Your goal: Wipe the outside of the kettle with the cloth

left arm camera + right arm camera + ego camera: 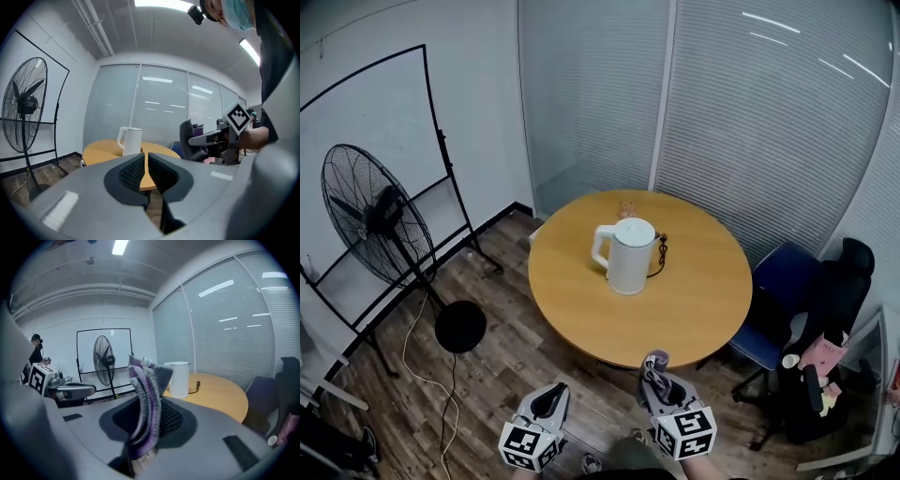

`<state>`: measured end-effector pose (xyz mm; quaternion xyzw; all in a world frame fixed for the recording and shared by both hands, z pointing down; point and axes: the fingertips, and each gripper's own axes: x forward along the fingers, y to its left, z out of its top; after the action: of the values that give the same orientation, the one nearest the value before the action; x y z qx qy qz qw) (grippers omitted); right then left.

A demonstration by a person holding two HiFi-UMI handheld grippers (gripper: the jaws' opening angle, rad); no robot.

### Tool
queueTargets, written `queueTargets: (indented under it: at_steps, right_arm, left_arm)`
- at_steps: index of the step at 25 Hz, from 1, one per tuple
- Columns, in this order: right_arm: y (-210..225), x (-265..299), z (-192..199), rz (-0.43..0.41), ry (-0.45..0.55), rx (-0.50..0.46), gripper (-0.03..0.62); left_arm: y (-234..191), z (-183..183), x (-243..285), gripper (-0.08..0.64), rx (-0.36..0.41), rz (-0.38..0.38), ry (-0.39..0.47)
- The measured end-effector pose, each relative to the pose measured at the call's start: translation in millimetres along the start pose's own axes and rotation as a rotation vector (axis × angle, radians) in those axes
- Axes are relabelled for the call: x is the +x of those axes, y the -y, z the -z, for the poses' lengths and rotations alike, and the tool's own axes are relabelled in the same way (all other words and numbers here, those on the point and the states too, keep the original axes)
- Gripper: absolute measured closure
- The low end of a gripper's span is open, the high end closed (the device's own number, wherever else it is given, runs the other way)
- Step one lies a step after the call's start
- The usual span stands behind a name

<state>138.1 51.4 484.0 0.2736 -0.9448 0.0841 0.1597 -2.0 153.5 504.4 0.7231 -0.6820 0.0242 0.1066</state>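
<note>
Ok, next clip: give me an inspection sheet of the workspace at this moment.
Surface: round wooden table, mostly bare.
Job's things: white kettle upright near the table's middle; cloth in the right claw.
Clutter: one small brownish item at the table's far edge.
Grippers: left claw shut, empty; right claw shut on the cloth; both short of the table.
Cables: kettle cord lying beside the kettle; fan cord across the floor.
Surroundings: standing fan, blue chair, blinds.

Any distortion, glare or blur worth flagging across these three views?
Head view: sharp, evenly lit, blinds bow near edges; kettle clear. Left gripper view: heavy fisheye, dark corners, ceiling light glares at top. Right gripper view: same fisheye; cloth close to lens, slightly soft.
</note>
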Motion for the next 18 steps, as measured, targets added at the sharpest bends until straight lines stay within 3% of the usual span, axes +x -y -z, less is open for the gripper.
queueTargets:
  at_steps: [9, 18]
  right_arm:
    - [35.4, 63.1, -16.6, -0.004, -0.015, -0.024, 0.497]
    - [81.4, 129.3, -31.6, -0.06, -0.034, -0.052, 0.497]
  left_arm:
    - [-38.0, -7.2, 61.0, 0.548, -0.004, 0.001, -0.026]
    - [-67.4, -32.5, 149.6, 0.548, 0.023, -0.016, -0.014]
